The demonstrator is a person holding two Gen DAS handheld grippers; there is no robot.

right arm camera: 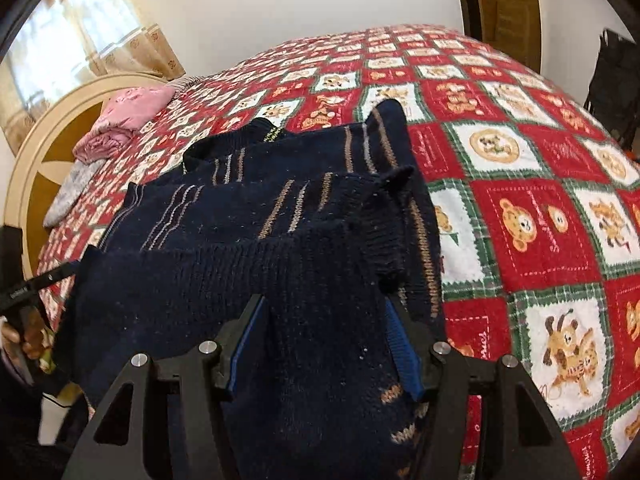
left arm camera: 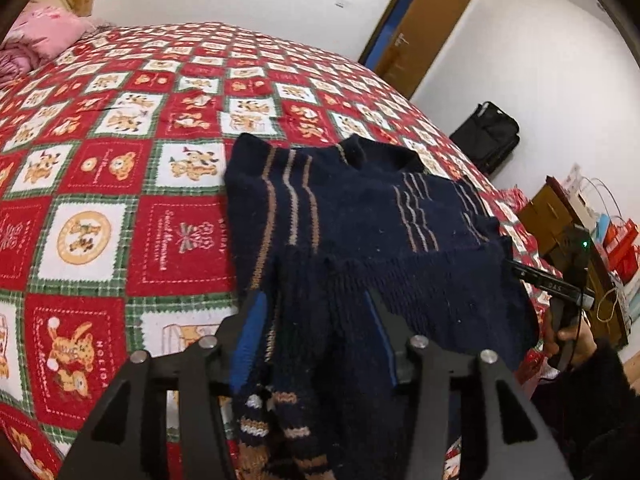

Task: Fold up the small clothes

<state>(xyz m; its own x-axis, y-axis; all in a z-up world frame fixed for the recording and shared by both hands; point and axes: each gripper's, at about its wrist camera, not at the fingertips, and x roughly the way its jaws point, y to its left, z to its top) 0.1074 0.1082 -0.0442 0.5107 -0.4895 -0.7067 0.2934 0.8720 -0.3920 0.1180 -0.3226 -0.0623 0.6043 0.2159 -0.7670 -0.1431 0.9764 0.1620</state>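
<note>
A small navy knit sweater with tan stripes lies partly folded on the bed, collar towards the far side. My left gripper stands open over its near hem, blue-padded fingers apart, with knit fabric lying loose between them. In the right wrist view the sweater shows a sleeve folded across its body. My right gripper is also open, and the dark fabric bunches between its fingers without being pinched. A person's hand holds the right gripper's handle at the sweater's right edge.
The bed cover is a red, white and green check with bear pictures. Pink bedding and a grey cloth lie by the round headboard. A black bag, boxes and shopping bags stand beside the bed.
</note>
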